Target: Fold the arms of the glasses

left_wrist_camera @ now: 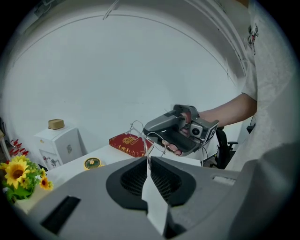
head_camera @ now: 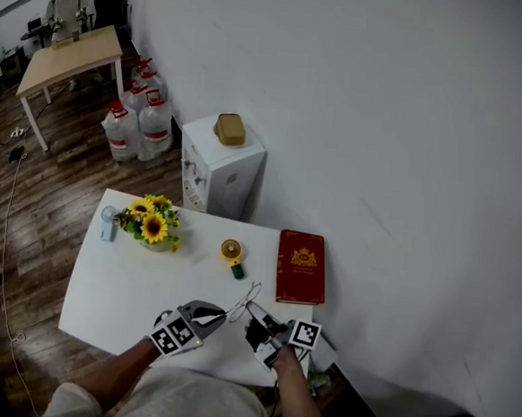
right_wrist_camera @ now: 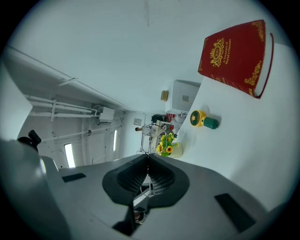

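Over the near edge of the white table (head_camera: pixel 101 298), the head view shows the left gripper (head_camera: pixel 224 315) and right gripper (head_camera: pixel 252 310) meeting on the thin wire glasses (head_camera: pixel 251 294).

Left gripper view: the jaws are pressed together on one wire arm (very little to hold), so it could slip free.

Right gripper view: the jaws likewise pinch the frame. Pulling against each other may bend the wire.

- 1 glasses (head_camera: pixel 247 296)
- 1 red book (head_camera: pixel 301 267)
- 1 sunflower bunch (head_camera: pixel 152 223)
- 1 yellow hand fan (head_camera: pixel 232 255)
- 1 small pale-blue item (head_camera: pixel 108 223)
- 1 white cabinet (head_camera: pixel 224 169)
- 2 tables: white table (head_camera: pixel 111 290), wooden table (head_camera: pixel 70 58)
- water jugs (head_camera: pixel 155 121): at least 3
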`<state>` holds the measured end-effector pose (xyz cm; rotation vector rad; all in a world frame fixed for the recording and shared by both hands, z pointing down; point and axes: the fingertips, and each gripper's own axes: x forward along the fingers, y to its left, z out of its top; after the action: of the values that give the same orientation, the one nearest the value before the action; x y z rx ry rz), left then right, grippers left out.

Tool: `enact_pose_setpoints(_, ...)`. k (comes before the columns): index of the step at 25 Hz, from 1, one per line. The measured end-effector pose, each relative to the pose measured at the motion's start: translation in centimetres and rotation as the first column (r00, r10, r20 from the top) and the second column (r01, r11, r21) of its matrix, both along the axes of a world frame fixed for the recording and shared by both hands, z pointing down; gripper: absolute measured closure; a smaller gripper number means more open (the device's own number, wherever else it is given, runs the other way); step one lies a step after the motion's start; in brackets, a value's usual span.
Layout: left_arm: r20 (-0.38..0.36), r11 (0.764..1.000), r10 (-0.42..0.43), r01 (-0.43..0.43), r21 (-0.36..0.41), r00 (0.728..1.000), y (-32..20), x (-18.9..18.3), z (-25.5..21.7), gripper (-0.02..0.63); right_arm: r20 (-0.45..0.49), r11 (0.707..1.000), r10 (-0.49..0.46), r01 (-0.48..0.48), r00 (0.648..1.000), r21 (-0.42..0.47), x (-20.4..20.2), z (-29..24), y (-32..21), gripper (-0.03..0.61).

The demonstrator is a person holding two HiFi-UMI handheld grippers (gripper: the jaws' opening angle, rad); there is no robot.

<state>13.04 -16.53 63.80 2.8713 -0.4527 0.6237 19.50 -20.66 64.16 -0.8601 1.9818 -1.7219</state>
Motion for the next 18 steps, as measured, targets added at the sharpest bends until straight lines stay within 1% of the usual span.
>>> enact_pose_setpoints(5,0.016,0.999,0.05,-0.05,-0.008,0.999,0.9,0.5,0.2,0.597,-0.009,1.0,-0.006,0.006,1.0,-0.002,-0.3,0.1,0.0,0.568)
enact_pose_setpoints(10,0.029,0.997,0.076,-0.076,-0.008,0.997,1.4,0.3,0.5,0.595,-0.035,1.0,-0.016,0.016,0.999,-0.002,-0.4,0.4,0.4,0.568)
enact_pose_setpoints(11,0.027,0.997,0.078,-0.078,-0.013,0.997,1.4,0.2,0.6,0.583,-0.042,1.0,-0.015,0.015,0.999,-0.001,-0.3,0.5,0.3,0.568)
enact_pose_setpoints(13,0.016,0.996,0.082,-0.082,-0.033,0.996,1.2,-0.1,0.6,0.512,-0.058,1.0,-0.008,0.009,0.998,0.007,-0.1,0.6,0.2,0.568)
enact_pose_setpoints(15,0.003,0.995,0.088,-0.087,-0.054,0.996,1.1,-0.7,0.4,0.488,-0.072,1.0,0.001,0.0,0.997,0.009,0.1,0.6,0.2,0.568)
enact_pose_setpoints(16,0.001,0.995,0.085,-0.085,-0.061,0.996,1.0,-1.0,0.3,0.486,-0.082,1.0,0.006,-0.005,0.997,0.01,0.2,0.7,0.2,0.568)
enact_pose_setpoints(18,0.002,0.996,0.054,-0.054,-0.067,0.999,0.2,-1.9,0.3,0.486,-0.108,1.0,0.017,-0.015,0.994,0.018,0.6,1.0,0.3,0.568)
